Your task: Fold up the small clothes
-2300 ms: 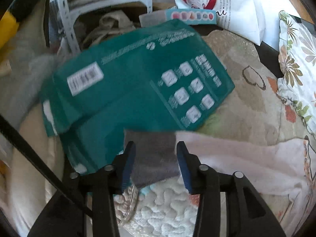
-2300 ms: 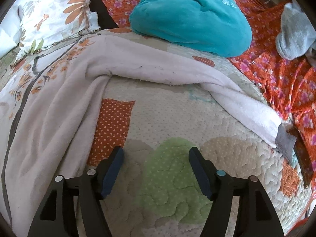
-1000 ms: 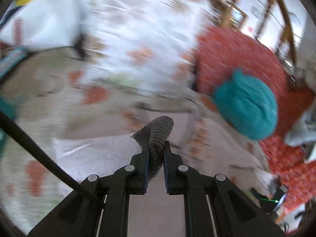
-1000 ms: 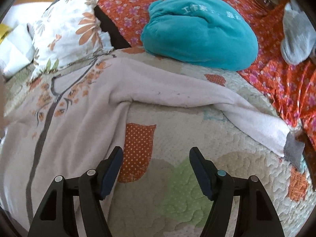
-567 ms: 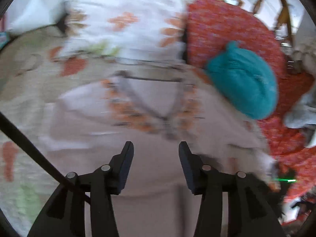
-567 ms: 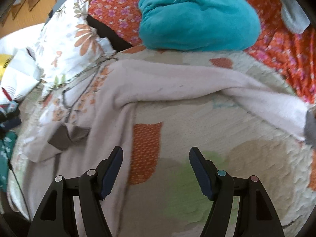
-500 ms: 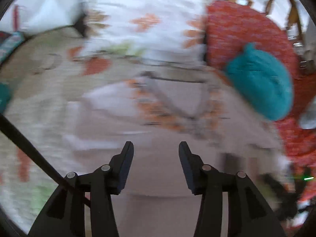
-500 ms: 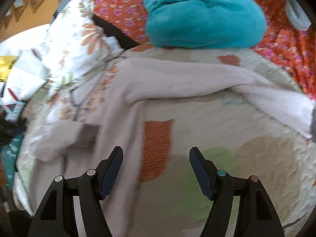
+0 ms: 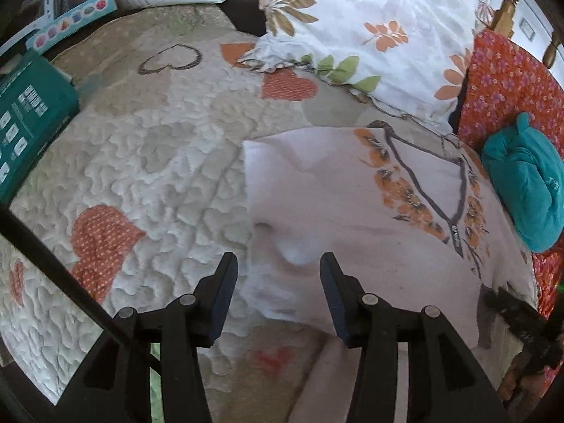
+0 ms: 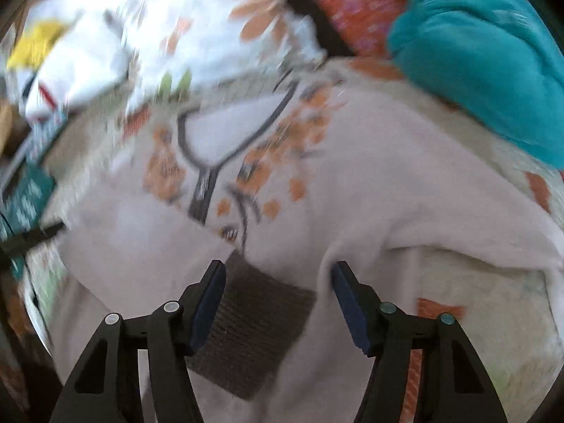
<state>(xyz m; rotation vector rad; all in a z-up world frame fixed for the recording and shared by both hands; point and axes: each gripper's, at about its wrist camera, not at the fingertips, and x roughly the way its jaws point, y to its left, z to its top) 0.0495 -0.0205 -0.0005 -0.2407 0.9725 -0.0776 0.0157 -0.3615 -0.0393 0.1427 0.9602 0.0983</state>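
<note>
Left gripper open over sweater edge; quilt free left. Right gripper closing, pads clear of cuff.

I'm looking down on a bed covered by a cream quilted bedspread with orange hearts. A pale pink sweater with an orange flower print lies spread on it. Beyond the sweater rests a white leaf-patterned pillow; to its right a teal plush cushion; far left, a teal cardboard box.
</note>
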